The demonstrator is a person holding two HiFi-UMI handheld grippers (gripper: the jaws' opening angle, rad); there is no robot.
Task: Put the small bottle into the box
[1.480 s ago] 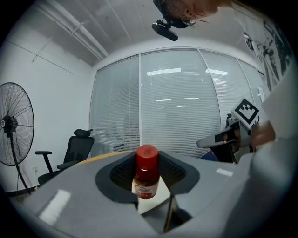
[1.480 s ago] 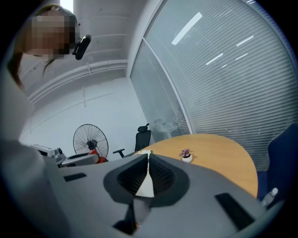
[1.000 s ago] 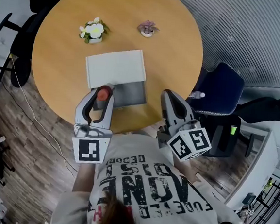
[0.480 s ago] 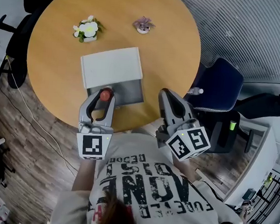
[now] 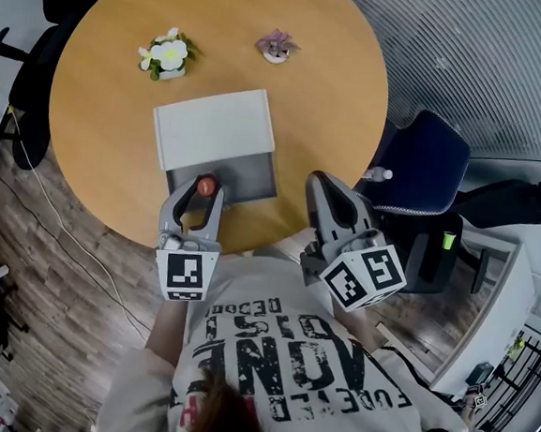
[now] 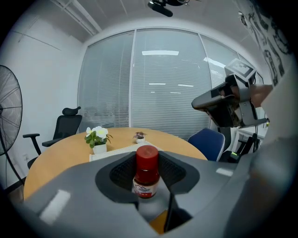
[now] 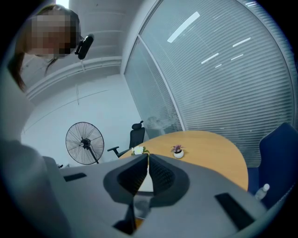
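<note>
We are working at a round wooden table (image 5: 102,102) in an office with blinds along the glass wall, a standing fan (image 7: 84,142) and a blue chair (image 5: 426,163) off to the right. A pot of white flowers (image 5: 169,57) and a small purple plant (image 5: 277,47) are sitting on the far side. The box (image 5: 246,174) is lying nearer to us, white lid folded back and grey inside showing bare.

We are gripping the small bottle (image 6: 147,171) upright by its body in the left gripper (image 5: 198,195), red cap clear above the pads. From the head view, the cap is showing at the near left corner of the open box. We cannot tell whether it is already over the compartment or just short of the rim.

The right gripper (image 5: 332,189) is hanging beside the table edge, jaws pressed together on nothing.

We judge the pick-up done and the carry nearly so. Moving the bottle over the compartment, lowering it and letting go are yet to come.
</note>
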